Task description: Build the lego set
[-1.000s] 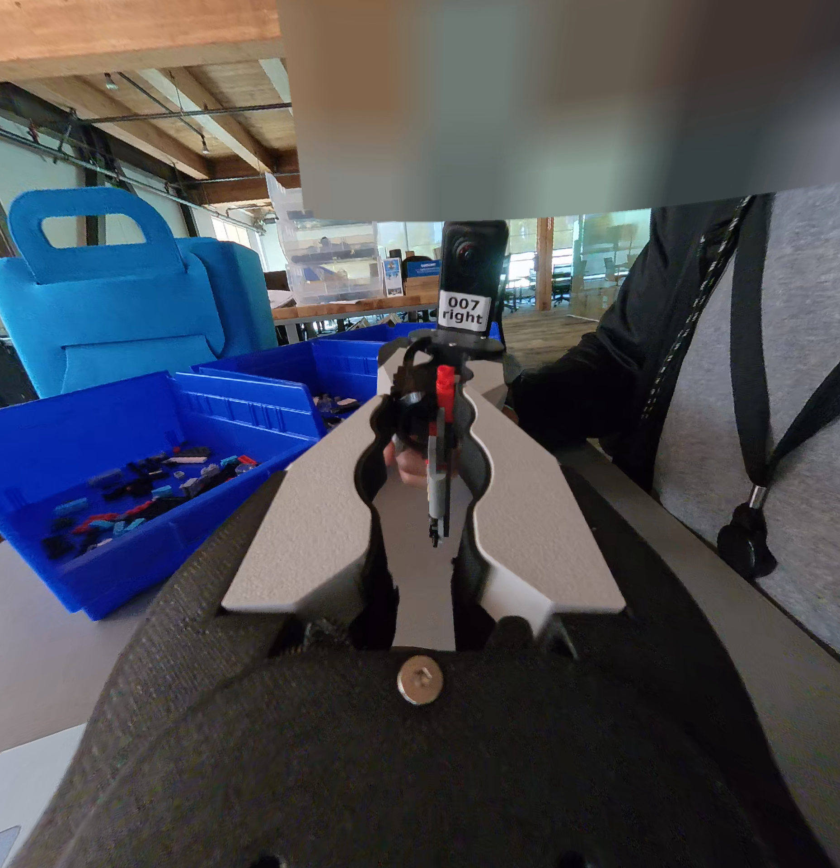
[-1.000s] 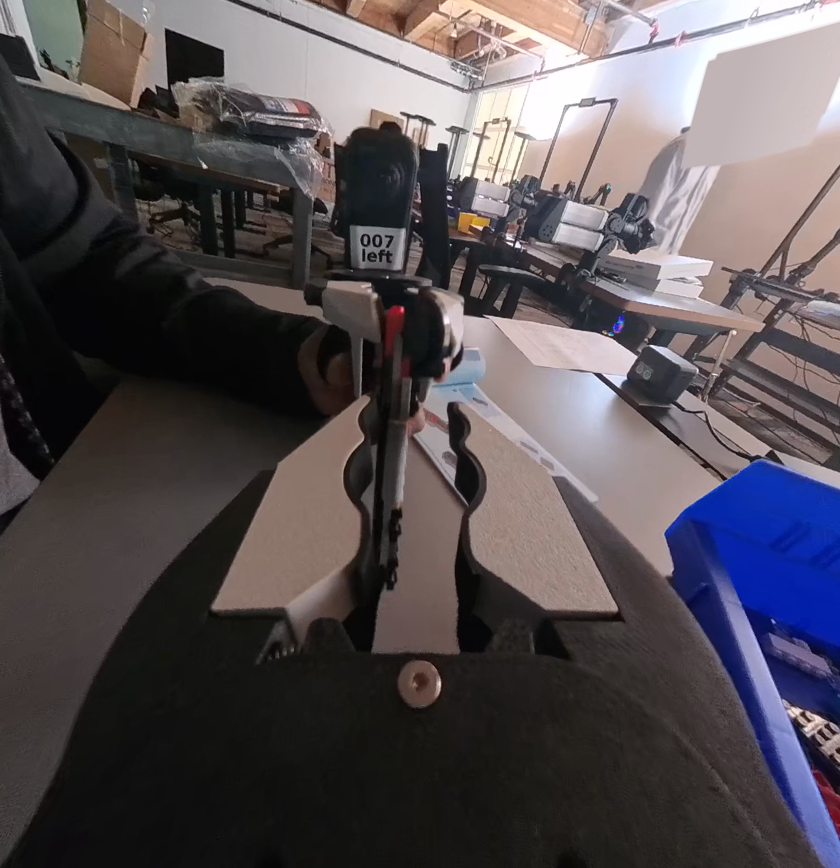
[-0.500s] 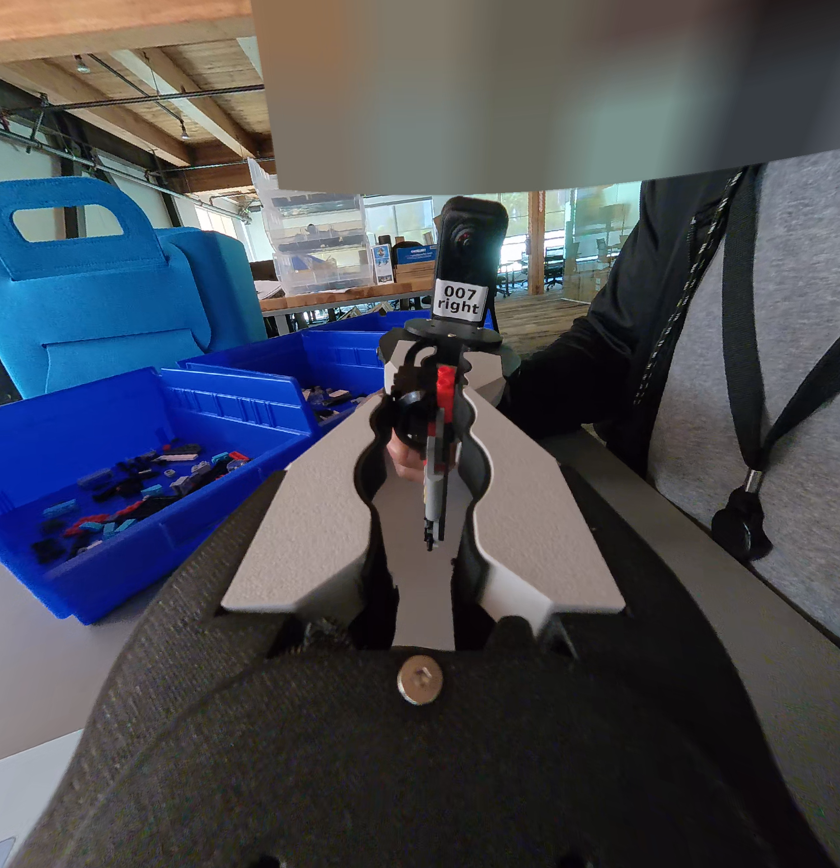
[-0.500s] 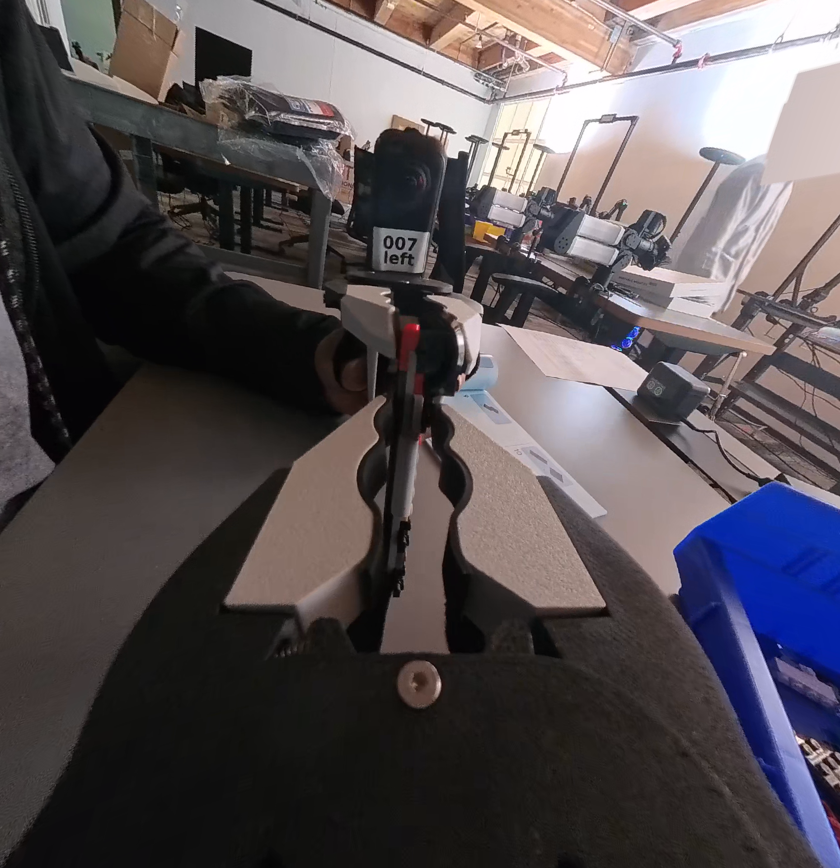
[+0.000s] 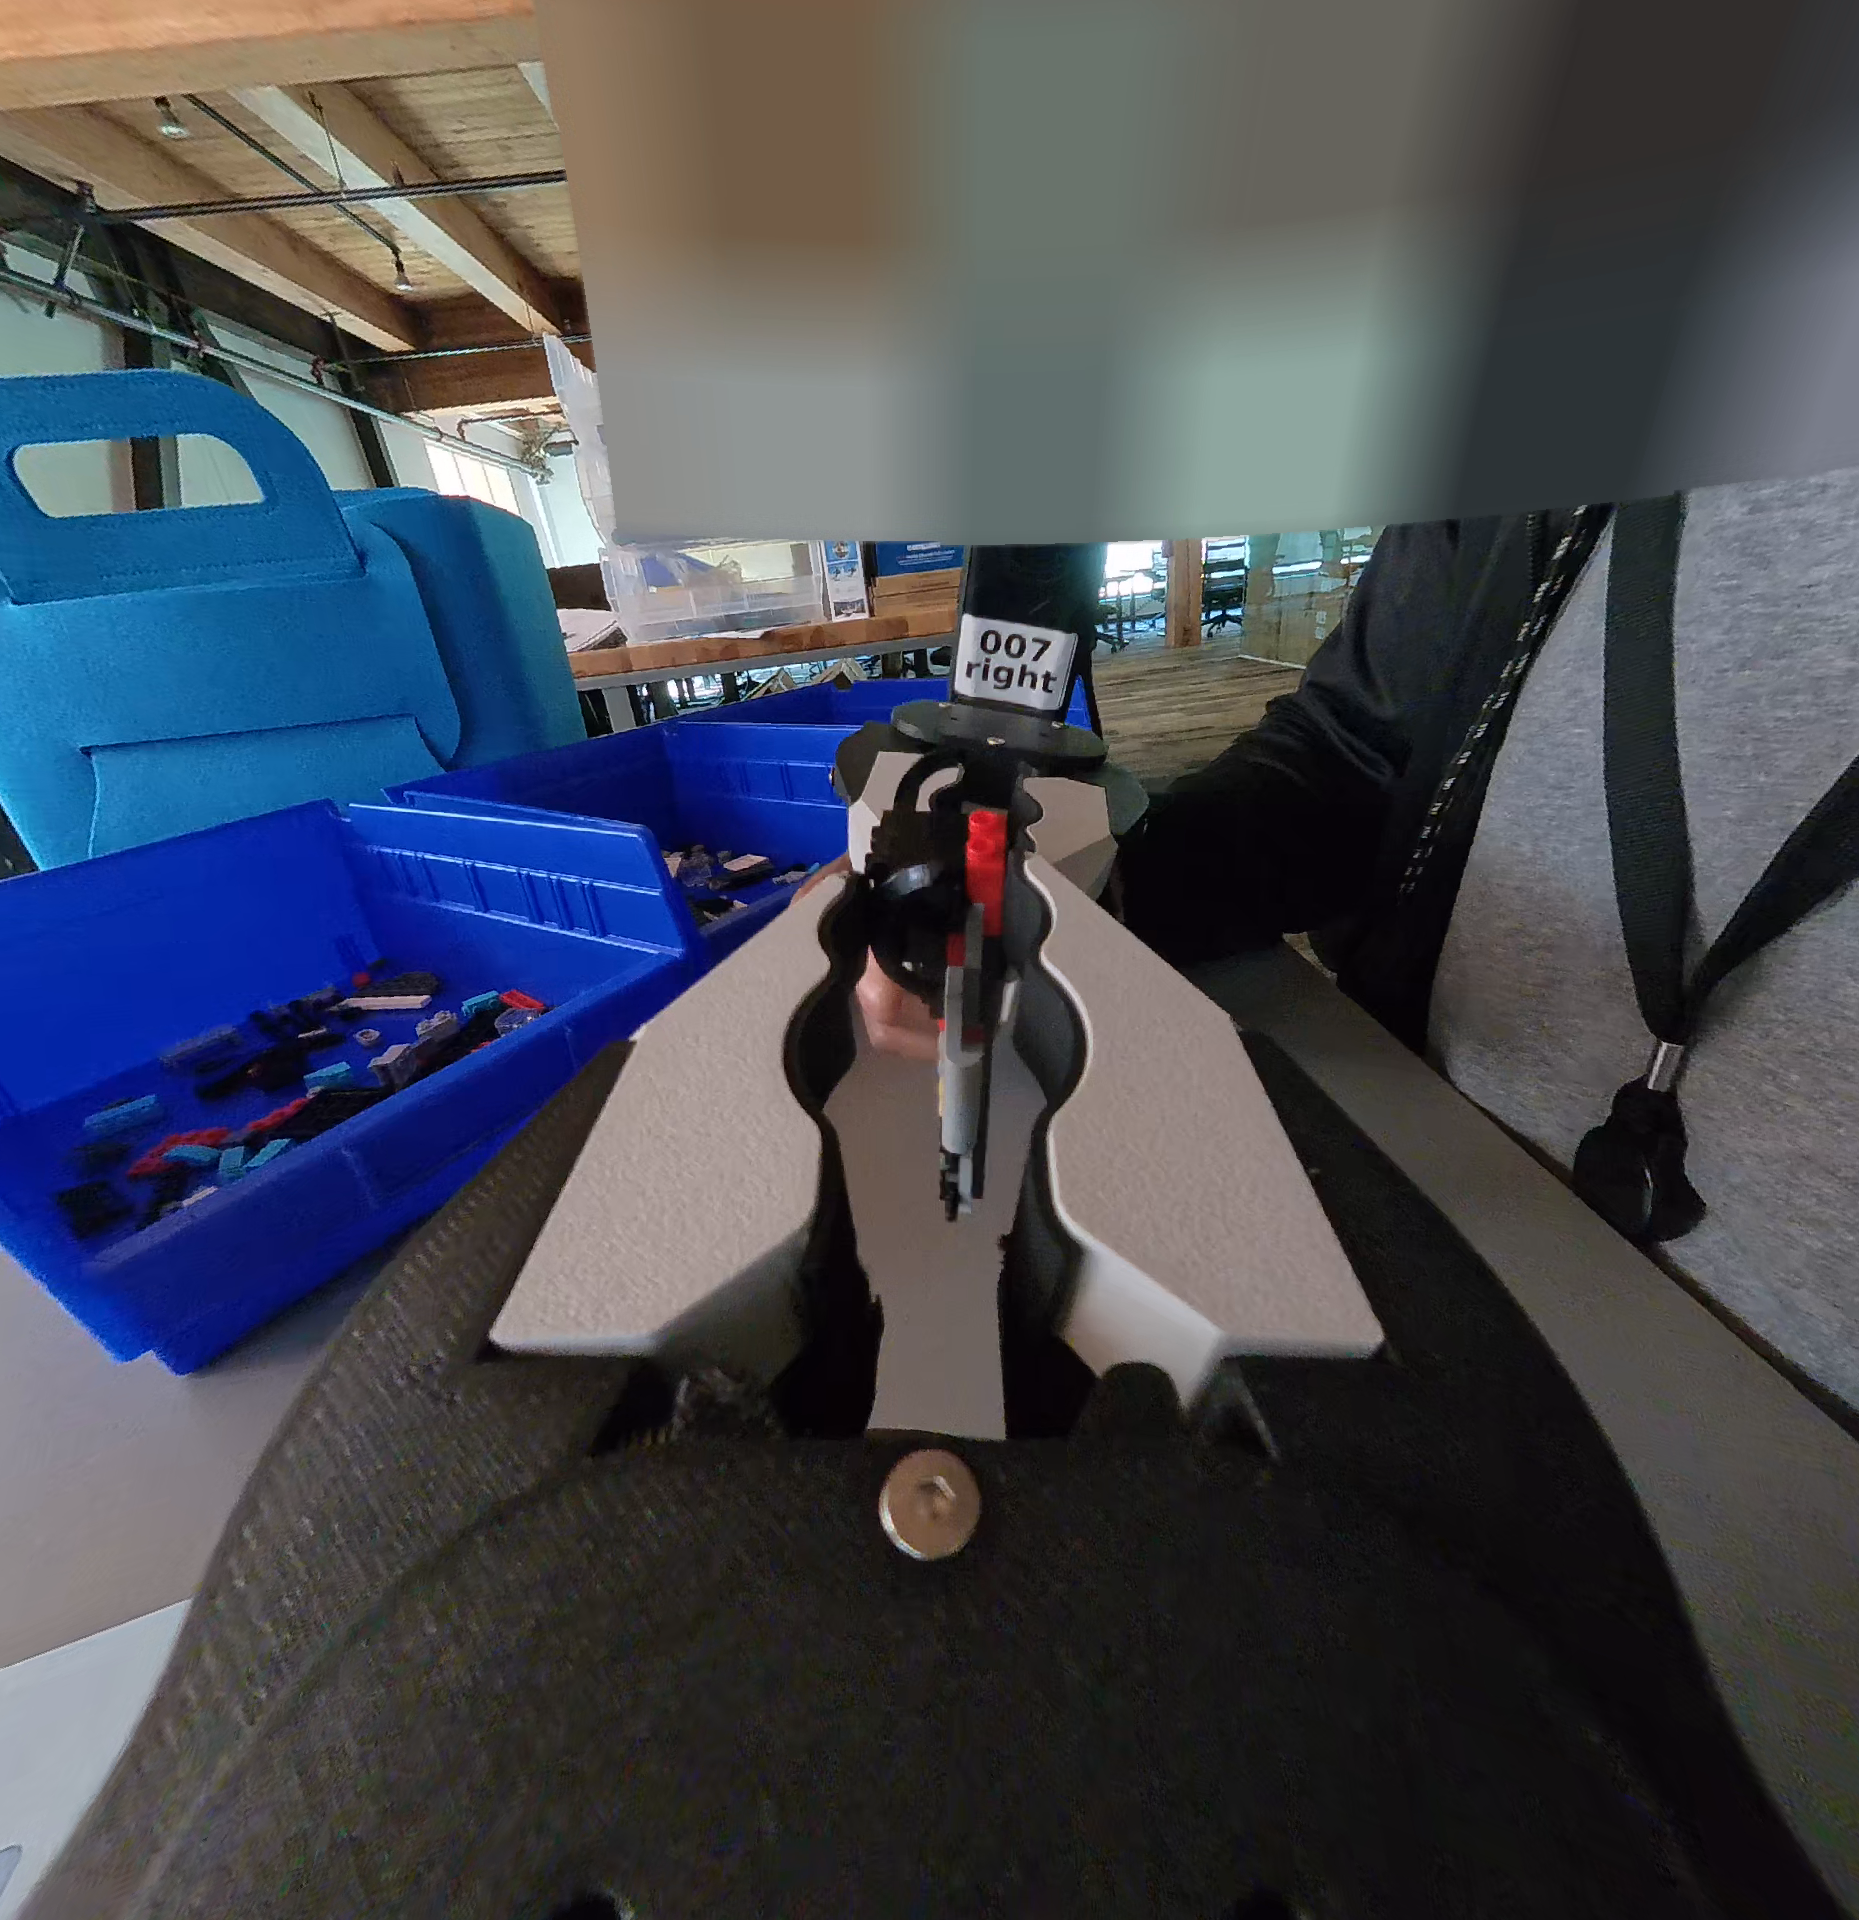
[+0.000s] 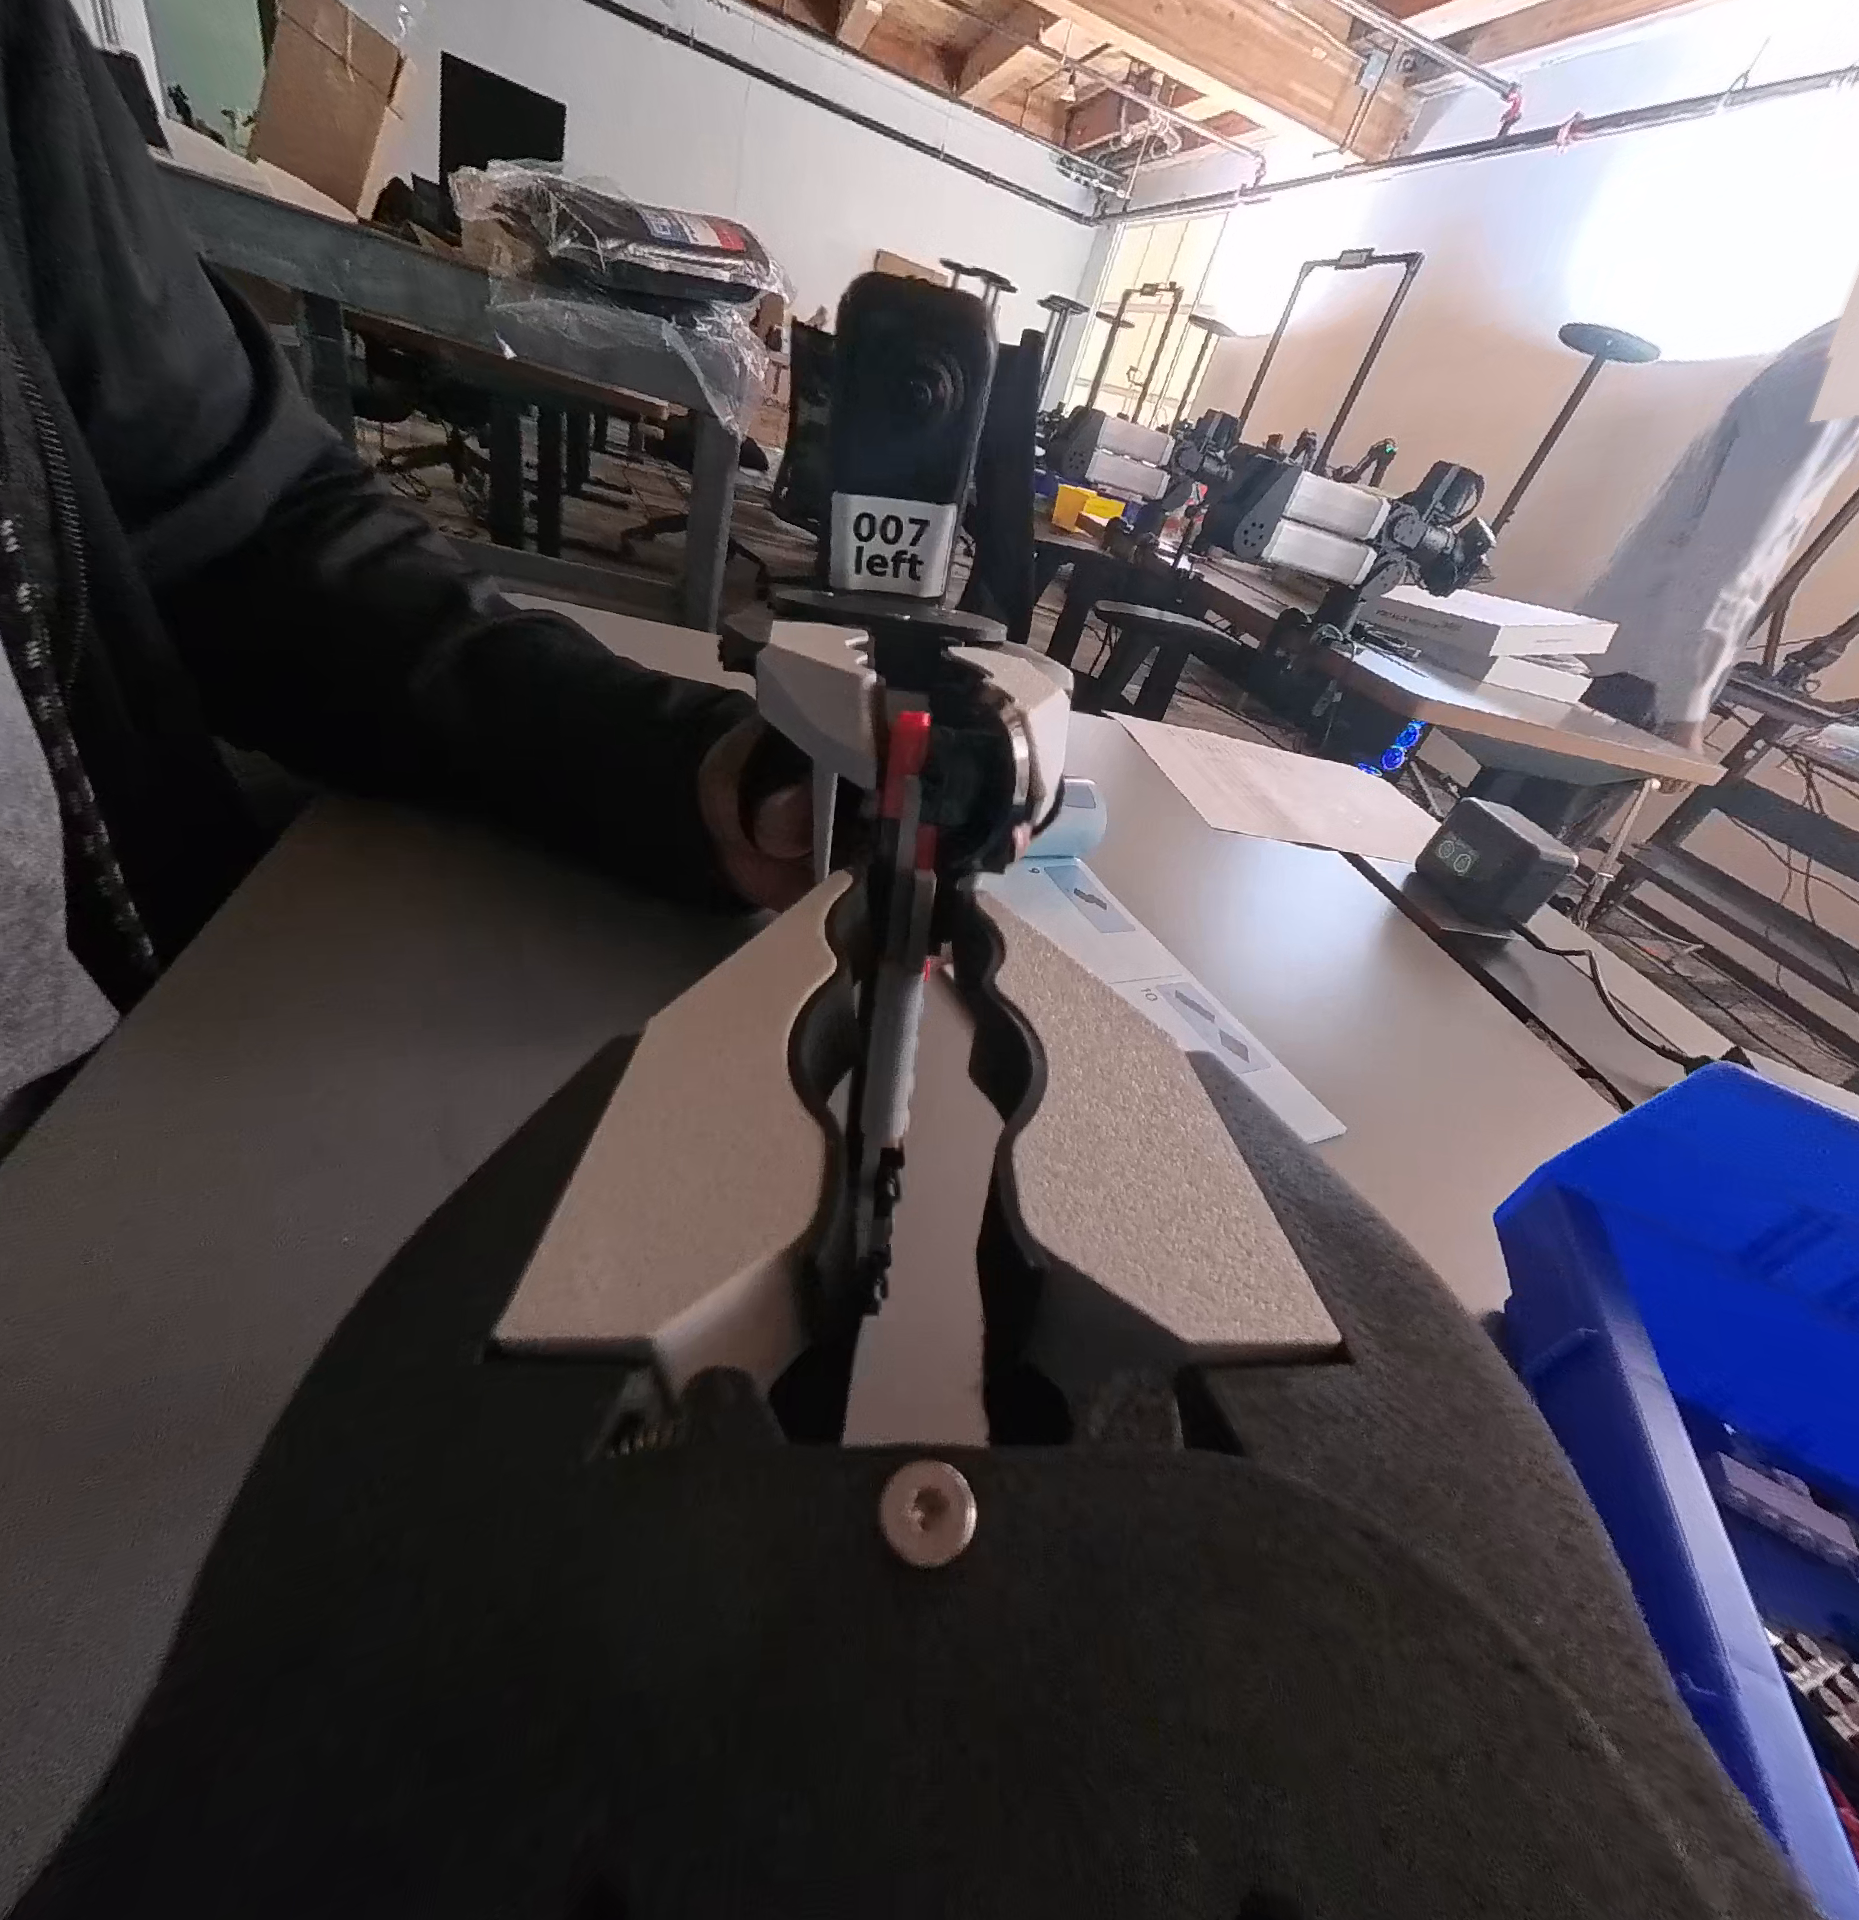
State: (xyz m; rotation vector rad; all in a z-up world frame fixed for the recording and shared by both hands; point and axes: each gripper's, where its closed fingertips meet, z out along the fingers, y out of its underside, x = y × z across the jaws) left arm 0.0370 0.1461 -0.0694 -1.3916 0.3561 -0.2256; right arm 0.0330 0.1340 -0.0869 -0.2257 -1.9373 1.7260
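Above the grey worktop [image 6: 385, 987], beside the blue bin [image 5: 312, 997] of loose bricks, the left gripper [image 5: 946, 1049] and right gripper [image 6: 894, 1049] face each other, both jaws closed on one thin grey, black and red lego assembly [image 5: 964, 1049] between them.

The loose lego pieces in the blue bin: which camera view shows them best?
The left wrist view: the blue bin lies open on its left, with the loose lego pieces spread over its floor. The right wrist view shows only a bin's corner and few pieces at its lower right edge.
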